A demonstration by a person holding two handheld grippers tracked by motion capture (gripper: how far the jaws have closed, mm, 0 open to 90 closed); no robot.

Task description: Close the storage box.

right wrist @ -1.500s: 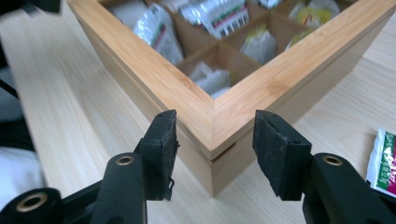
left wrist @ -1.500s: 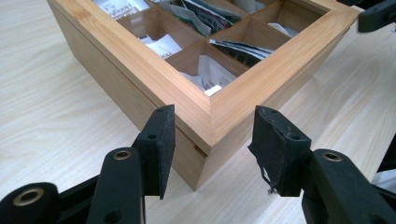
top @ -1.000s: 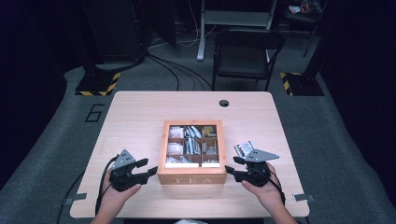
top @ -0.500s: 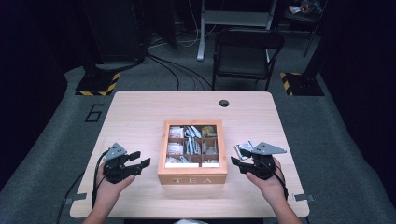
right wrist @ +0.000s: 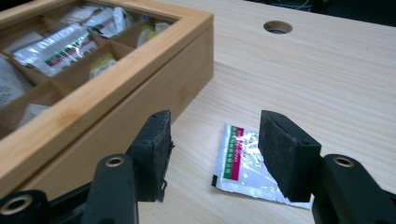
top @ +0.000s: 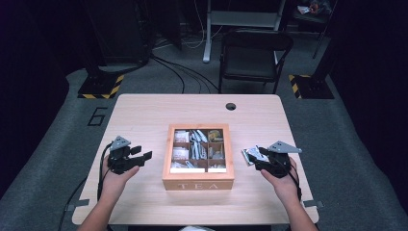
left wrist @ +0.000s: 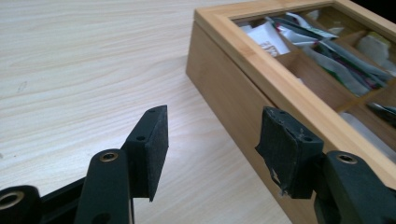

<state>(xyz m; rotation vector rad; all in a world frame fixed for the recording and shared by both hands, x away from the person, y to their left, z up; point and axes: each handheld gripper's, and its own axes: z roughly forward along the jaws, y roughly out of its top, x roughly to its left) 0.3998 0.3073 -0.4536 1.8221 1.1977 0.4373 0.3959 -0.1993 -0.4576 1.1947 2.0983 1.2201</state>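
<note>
Right of the wooden tea box point(top: 198, 159), lying flat on the table point(top: 144, 115): 1 silvery tea sachet point(right wrist: 243, 163) with a red and green stripe, just beside the box wall but apart from it. Hovering over that sachet, the right gripper point(right wrist: 212, 154), jaws spread wide with nothing between them, 1 pad point(right wrist: 285, 149) in front of the packet's near edge. Left of the box, the left gripper point(left wrist: 210, 154), likewise spread and empty, pointing toward the box's side wall, near it but not touching.
</note>
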